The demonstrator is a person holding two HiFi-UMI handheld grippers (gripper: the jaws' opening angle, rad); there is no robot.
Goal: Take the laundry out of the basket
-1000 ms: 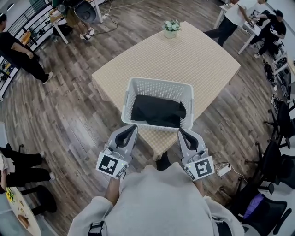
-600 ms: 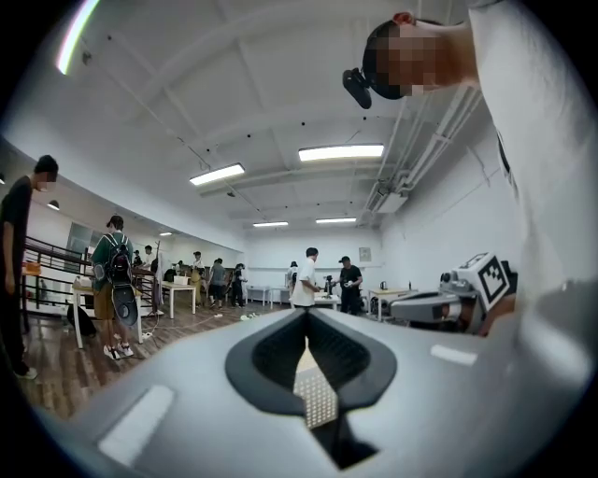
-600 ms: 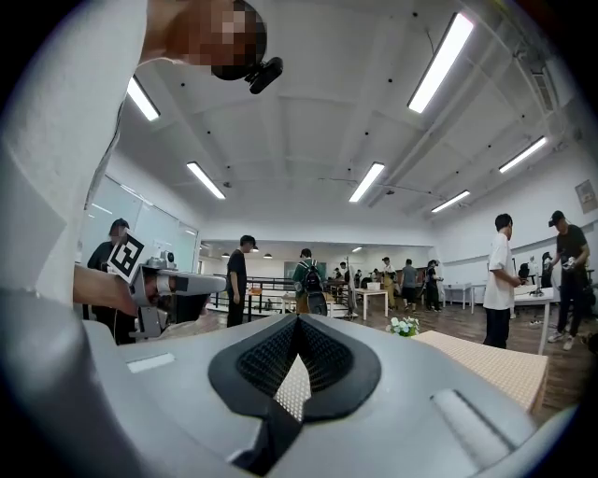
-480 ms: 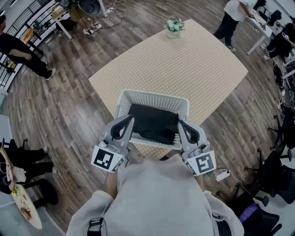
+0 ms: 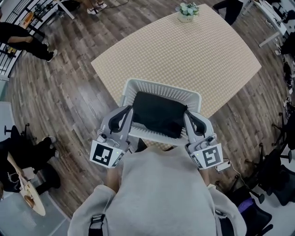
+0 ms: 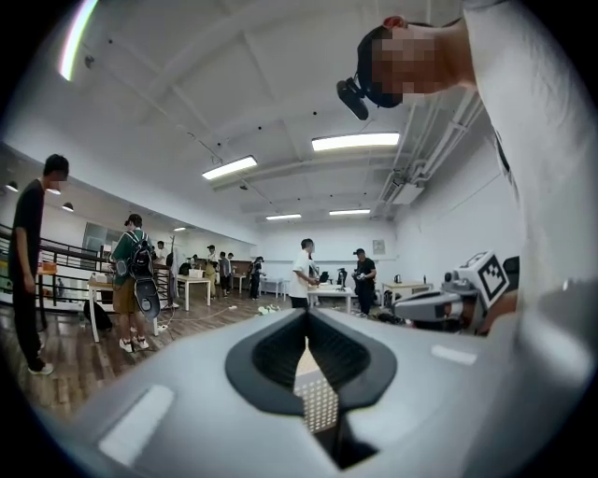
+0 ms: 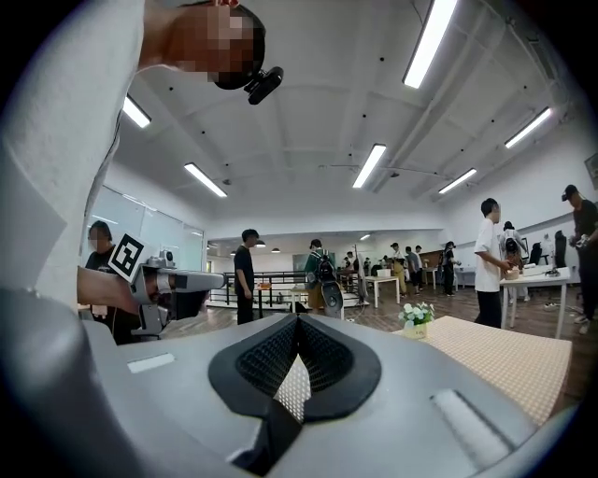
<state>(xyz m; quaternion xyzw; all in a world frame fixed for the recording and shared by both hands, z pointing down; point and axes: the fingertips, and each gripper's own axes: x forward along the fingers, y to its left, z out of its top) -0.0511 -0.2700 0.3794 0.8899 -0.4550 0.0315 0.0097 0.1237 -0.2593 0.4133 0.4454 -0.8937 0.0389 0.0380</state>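
Note:
A white perforated laundry basket [image 5: 159,86] stands at the near edge of the beige table [image 5: 184,50]. Black laundry [image 5: 159,113] fills the basket. My left gripper [image 5: 125,112] lies along the basket's near left corner and my right gripper [image 5: 189,116] along its near right corner. Both point level, away from me. In the left gripper view the jaws of the left gripper [image 6: 305,317] meet at the tips with nothing between them, and the right gripper [image 7: 297,322] looks the same in its own view. White mesh shows below each pair of jaws.
A small pot of flowers [image 5: 187,10] sits at the table's far corner. People stand on the wooden floor at the far left [image 5: 23,34], and one sits at the near left [image 5: 23,154]. Office chairs [image 5: 276,161] and a power strip [image 5: 222,166] are on the right.
Both grippers have moved forward from in front of the basket to its near corners. The person's body has come closer to the table. The basket and laundry have not moved.

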